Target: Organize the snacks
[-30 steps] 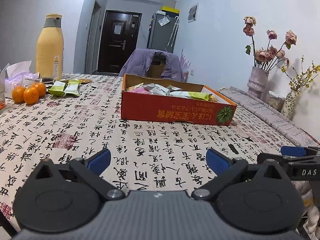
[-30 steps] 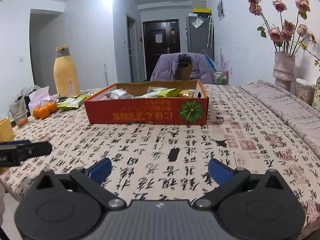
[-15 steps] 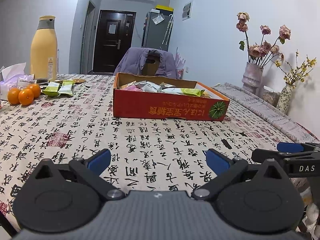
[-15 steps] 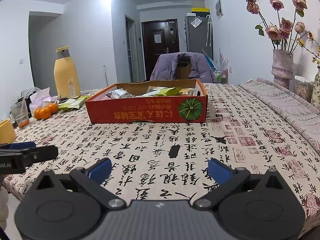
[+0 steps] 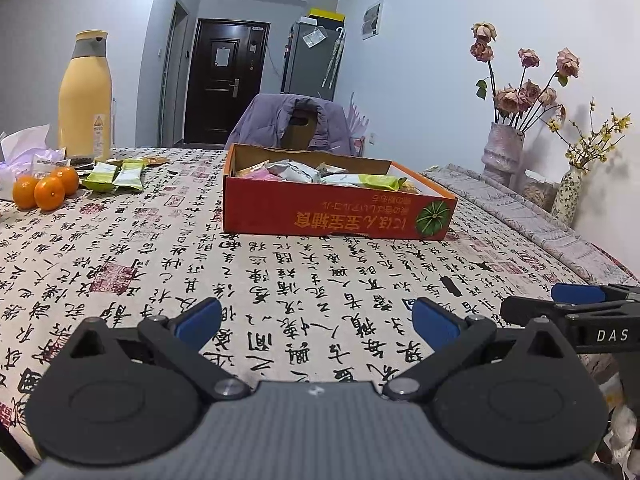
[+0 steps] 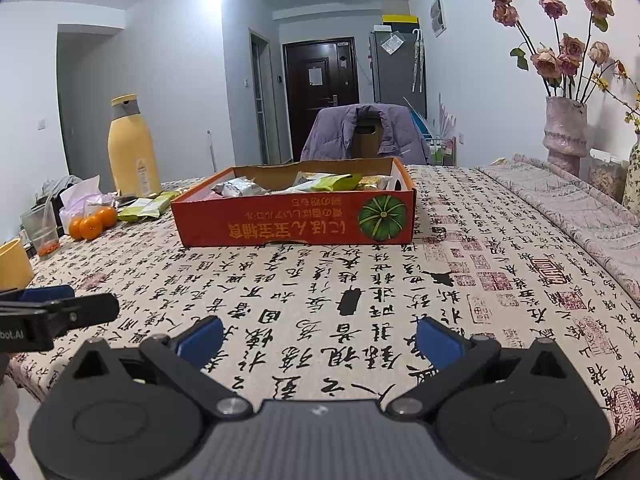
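Left gripper [image 5: 316,320], right gripper [image 6: 320,334] agape, empty; snack box [image 5: 336,210] ahead, unobstructed.

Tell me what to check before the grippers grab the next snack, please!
1. Left hand-held gripper open and empty: ok.
2. Right hand-held gripper open and empty: ok.
3. Red box upright on the tablecloth: ok.
4. Green snack packets still loose outside the box, beside the oranges: not ok.
5. Clear path across the cloth to the box: ok.
6. Room left inside the box: cannot tell.
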The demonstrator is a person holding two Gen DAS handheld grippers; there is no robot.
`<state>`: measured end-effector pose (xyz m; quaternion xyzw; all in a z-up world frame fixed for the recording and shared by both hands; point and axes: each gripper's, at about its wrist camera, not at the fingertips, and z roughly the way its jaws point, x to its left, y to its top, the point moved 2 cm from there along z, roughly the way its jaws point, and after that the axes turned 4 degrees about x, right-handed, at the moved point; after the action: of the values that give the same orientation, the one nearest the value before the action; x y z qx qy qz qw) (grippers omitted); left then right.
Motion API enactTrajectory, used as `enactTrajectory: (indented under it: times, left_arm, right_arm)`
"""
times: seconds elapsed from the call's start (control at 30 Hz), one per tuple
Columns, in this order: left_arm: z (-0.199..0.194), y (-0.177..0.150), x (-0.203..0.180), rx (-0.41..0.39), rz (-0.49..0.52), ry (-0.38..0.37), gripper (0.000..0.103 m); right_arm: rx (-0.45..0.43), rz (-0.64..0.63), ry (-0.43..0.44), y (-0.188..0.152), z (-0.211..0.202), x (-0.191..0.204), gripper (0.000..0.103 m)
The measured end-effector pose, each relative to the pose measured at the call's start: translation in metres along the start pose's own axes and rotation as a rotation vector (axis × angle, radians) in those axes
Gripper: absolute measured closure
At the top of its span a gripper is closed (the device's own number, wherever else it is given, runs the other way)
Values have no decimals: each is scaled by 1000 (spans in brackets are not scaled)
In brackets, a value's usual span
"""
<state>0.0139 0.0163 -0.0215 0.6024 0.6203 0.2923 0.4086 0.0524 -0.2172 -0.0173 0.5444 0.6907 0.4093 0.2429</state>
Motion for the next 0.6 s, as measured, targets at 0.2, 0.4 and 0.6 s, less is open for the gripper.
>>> enactTrajectory:
  times: [0.2,0.4,0.6]
  left_arm:
    - [1,0,0,2,-2,0,0]
    - [2,0,1,4,-5,1,0]
    - [1,0,1,4,-6,-2,0]
  right_arm:
    - [0,0,0,0,0,0,0]
    - [1,1,0,-1,1,0,0]
    - [2,0,1,-1,1,0,0]
